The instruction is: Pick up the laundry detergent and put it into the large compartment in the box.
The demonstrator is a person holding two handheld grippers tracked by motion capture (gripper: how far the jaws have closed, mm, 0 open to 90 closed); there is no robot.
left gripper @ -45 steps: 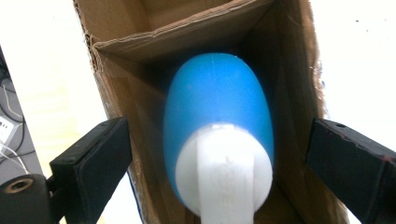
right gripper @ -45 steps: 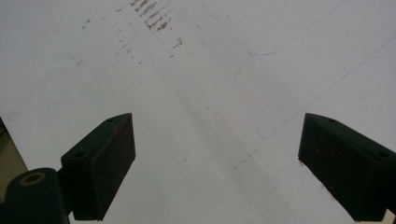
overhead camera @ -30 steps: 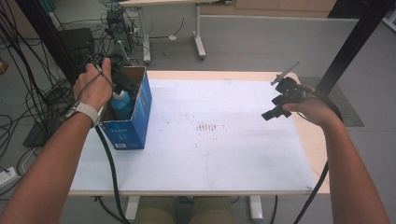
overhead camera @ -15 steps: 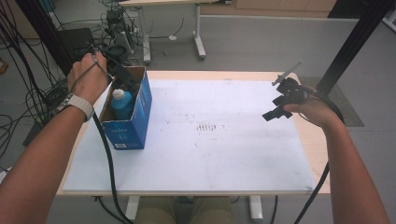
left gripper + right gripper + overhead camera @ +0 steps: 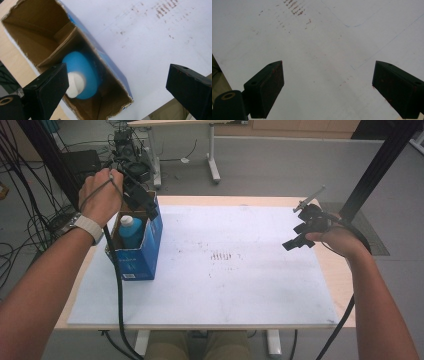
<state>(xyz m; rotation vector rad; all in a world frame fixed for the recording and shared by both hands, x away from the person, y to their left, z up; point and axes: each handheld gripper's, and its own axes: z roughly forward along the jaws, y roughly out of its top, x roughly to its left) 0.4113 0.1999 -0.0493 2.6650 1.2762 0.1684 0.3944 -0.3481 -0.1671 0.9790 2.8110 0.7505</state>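
The fingers (image 5: 47, 92) of the left gripper (image 5: 137, 195) are seen spread and empty, raised clear of the blue bottle (image 5: 131, 231) left standing in the cardboard box (image 5: 142, 255) on the tabletop (image 5: 240, 285), so placement is judged complete; the right gripper (image 5: 305, 227) likewise hangs spread, idle.

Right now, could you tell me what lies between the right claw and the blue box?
In the high view, only bare white table with faint brown marks separates the right claw from the blue box.
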